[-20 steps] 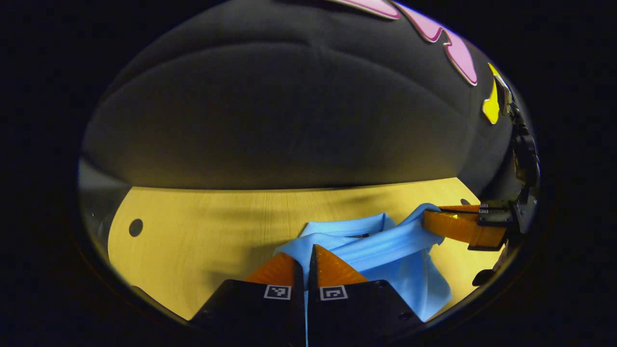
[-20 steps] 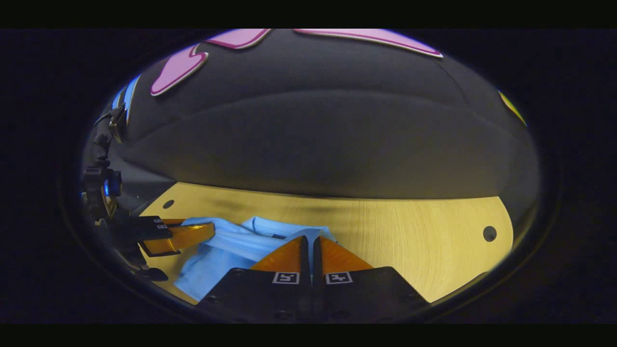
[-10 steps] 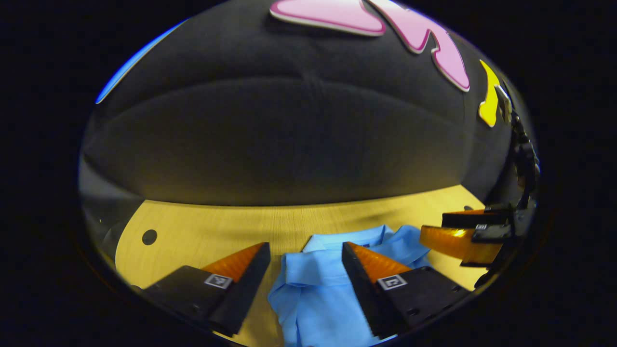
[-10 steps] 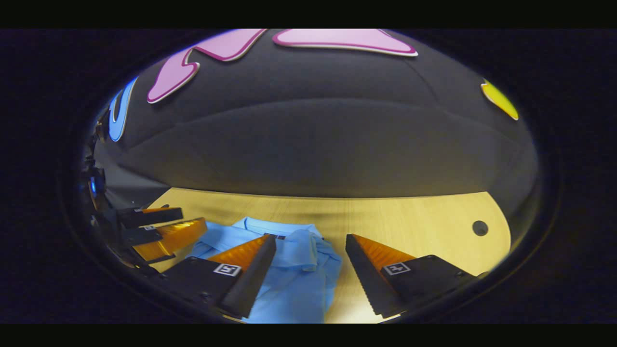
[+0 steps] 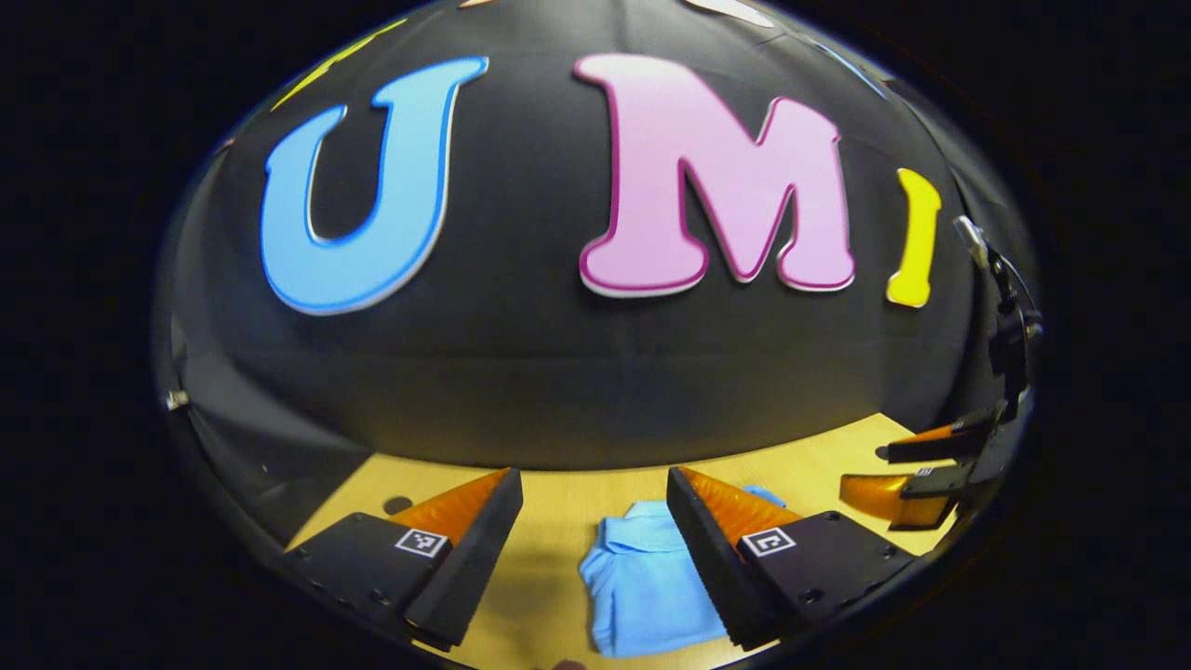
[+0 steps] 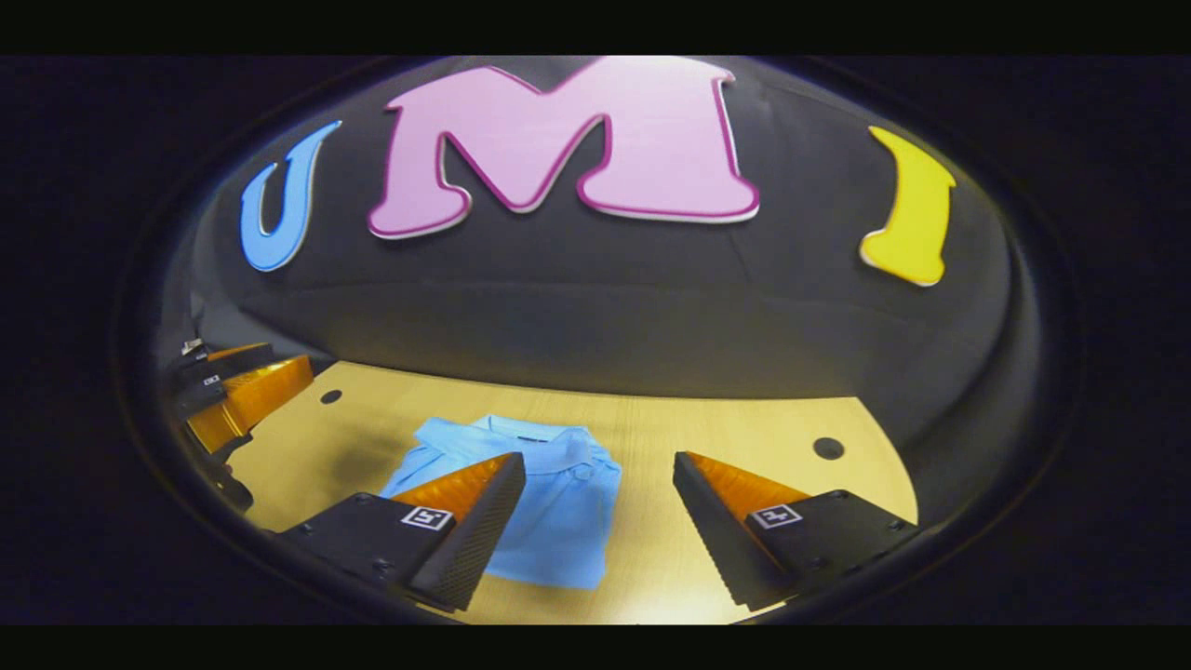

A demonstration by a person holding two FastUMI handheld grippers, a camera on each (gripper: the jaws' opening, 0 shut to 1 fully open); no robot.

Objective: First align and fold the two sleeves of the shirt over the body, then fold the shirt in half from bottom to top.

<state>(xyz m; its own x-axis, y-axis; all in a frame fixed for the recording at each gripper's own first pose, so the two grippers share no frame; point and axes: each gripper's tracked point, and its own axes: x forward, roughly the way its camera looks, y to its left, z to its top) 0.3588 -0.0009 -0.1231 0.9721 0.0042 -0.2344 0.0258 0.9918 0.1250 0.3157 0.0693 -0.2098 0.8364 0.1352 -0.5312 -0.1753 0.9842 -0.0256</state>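
My left gripper (image 5: 591,516) and right gripper (image 6: 595,502) both stand wide apart, holding nothing. The folded shirt (image 6: 549,502) lies on the table (image 6: 707,428) just past my fingertips. It looks soft and light; I'd pinch a doubled edge.

In the left gripper view, the right finger (image 5: 735,521) of the left gripper covers the right part of the folded shirt (image 5: 642,582), and the shirt's near edge runs to the picture's rim. In the right gripper view, the left finger (image 6: 470,507) of the right gripper hides the shirt's (image 6: 558,507) near-left corner. The far gripper (image 6: 237,395) is cut off at the left rim.
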